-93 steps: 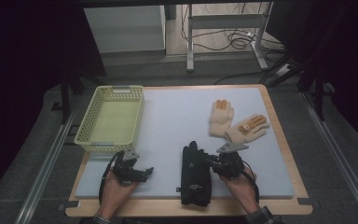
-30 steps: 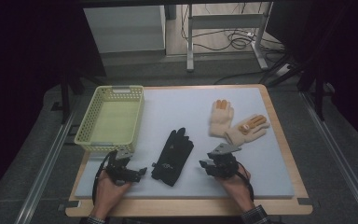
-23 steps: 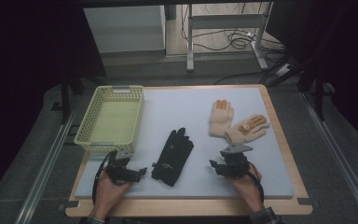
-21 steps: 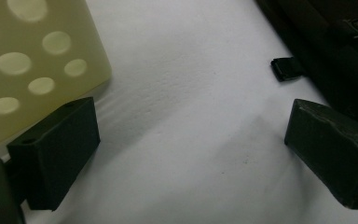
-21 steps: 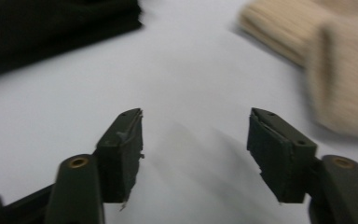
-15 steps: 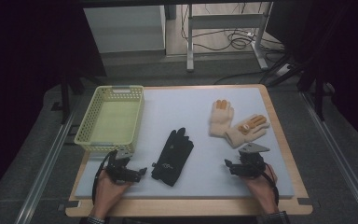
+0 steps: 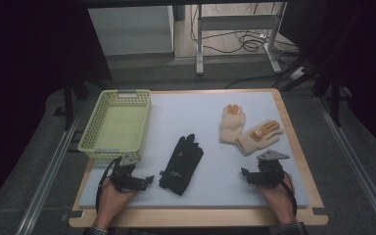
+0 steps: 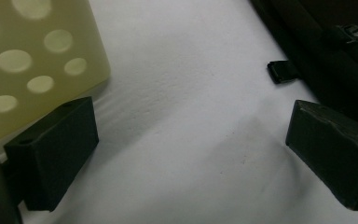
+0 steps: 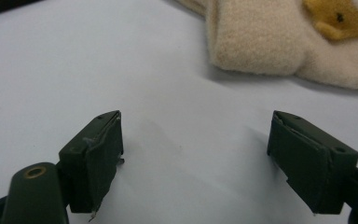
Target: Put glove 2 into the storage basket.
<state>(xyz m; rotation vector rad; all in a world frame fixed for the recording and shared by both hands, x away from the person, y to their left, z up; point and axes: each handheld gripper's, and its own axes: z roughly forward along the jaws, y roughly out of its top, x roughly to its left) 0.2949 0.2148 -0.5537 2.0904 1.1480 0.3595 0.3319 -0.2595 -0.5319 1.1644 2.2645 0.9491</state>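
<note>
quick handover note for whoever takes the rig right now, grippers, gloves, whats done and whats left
Left gripper: open, empty, low over the mat between the yellow basket and the black glove.
Right gripper: jaws have just been opening, nothing between them, just short of the beige gloves.
Done: black glove lies flat mid-mat, released.
Left: basket holds nothing, no glove is in it. Likely next is picking up the beige pair, the nearer cuff first.

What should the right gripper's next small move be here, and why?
Probably a short reach forward to the nearer cream glove. The right gripper has just been opening, nothing sits between its jaws, and that glove's cuff lies just ahead in the right gripper view. The black glove already lies loose on the mat, clear of both grippers.
</note>
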